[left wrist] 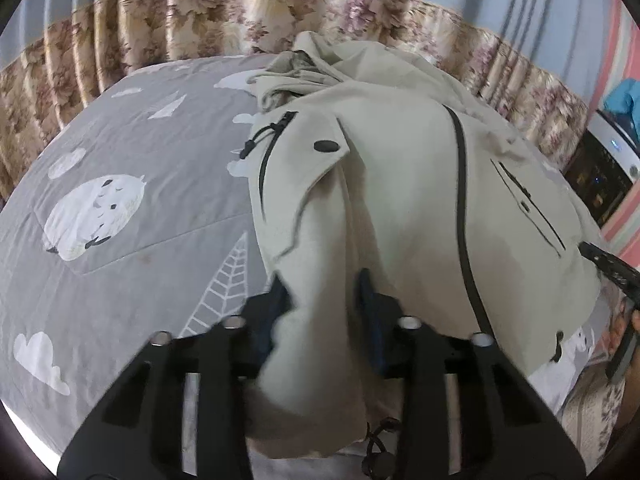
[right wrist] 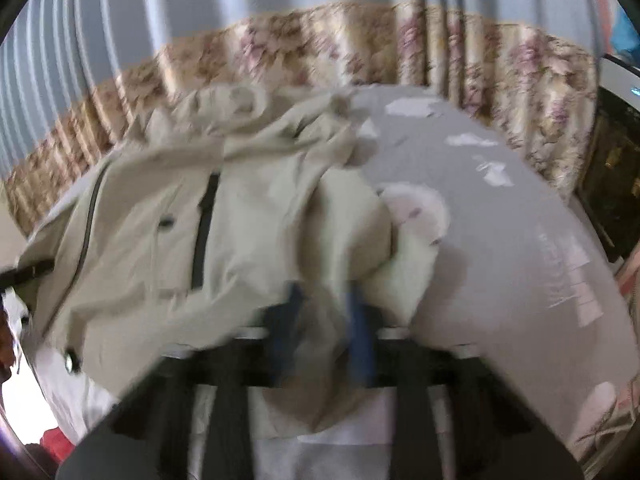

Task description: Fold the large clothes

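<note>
A bed is covered by a grey printed sheet [left wrist: 132, 236] with white owls, clouds and paper planes, and is backed by a blue pleated curtain with a floral beige band [left wrist: 160, 12]. A dark cabinet [left wrist: 600, 184] is seen at the right edge.

A large beige hooded jacket with black zips [left wrist: 400, 184] is spread on the sheet, its long axis running away from the cameras, with the crumpled hood at the far end.

The near hem is pinched by the left gripper [left wrist: 322, 304], whose jaws are narrowed on a fold of cloth. Another bunch of hem is clamped by the right gripper [right wrist: 326, 320], though that view is blurred.
</note>
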Action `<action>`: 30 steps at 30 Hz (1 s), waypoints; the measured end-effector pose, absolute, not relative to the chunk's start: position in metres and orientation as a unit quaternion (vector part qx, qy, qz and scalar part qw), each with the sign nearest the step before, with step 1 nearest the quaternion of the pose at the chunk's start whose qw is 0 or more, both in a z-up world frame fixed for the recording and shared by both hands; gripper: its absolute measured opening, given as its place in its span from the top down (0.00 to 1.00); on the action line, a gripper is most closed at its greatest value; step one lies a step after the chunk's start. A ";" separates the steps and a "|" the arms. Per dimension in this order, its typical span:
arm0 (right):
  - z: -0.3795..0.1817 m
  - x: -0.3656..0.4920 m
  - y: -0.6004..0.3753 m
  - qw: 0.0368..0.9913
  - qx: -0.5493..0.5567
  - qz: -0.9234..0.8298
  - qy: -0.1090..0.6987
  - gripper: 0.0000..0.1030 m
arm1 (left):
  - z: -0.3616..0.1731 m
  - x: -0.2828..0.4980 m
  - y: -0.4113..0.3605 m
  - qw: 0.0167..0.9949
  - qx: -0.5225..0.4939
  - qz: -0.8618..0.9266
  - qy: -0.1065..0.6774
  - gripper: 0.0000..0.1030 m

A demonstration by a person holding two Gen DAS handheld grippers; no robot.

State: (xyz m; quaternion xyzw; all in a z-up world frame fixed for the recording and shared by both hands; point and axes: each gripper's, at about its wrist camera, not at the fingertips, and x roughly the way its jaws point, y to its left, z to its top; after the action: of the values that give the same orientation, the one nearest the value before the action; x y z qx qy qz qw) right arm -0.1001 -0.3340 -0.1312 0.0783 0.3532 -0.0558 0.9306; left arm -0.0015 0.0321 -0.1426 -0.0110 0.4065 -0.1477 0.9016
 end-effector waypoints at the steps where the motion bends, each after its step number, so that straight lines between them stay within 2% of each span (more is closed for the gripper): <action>1: -0.131 -0.099 -0.332 0.932 0.089 -0.042 0.350 0.96 | -0.141 -0.001 0.032 0.899 -0.013 -0.158 0.409 0.88; 3: -0.121 -0.100 -0.340 0.934 0.139 -0.005 0.328 0.97 | -0.133 0.000 0.035 0.896 -0.023 -0.172 0.408 0.93; 6: -0.078 -0.113 -0.347 0.948 0.185 0.035 0.257 0.98 | -0.104 -0.003 0.048 0.898 -0.057 -0.198 0.389 0.94; 10: -0.011 -0.138 -0.337 0.970 0.151 0.059 0.180 0.98 | -0.047 -0.025 0.065 0.914 -0.081 -0.222 0.331 0.94; 13: 0.019 -0.148 -0.330 0.977 0.134 0.070 0.150 0.98 | -0.015 -0.040 0.078 0.926 -0.085 -0.207 0.304 0.94; 23: 0.008 -0.106 -0.336 0.972 0.152 0.041 0.175 0.98 | -0.013 -0.017 0.088 0.922 -0.087 -0.180 0.332 0.93; 30: 0.025 -0.053 -0.346 0.976 0.132 -0.004 0.172 0.98 | 0.007 0.032 0.074 0.927 -0.054 -0.166 0.333 0.87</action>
State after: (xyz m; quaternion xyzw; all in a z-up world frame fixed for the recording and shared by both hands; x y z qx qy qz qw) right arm -0.0526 -0.3459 0.0255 0.1324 0.1719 -0.0037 0.9762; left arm 0.0325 0.0744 0.0065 -0.0538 0.3329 -0.1657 0.9267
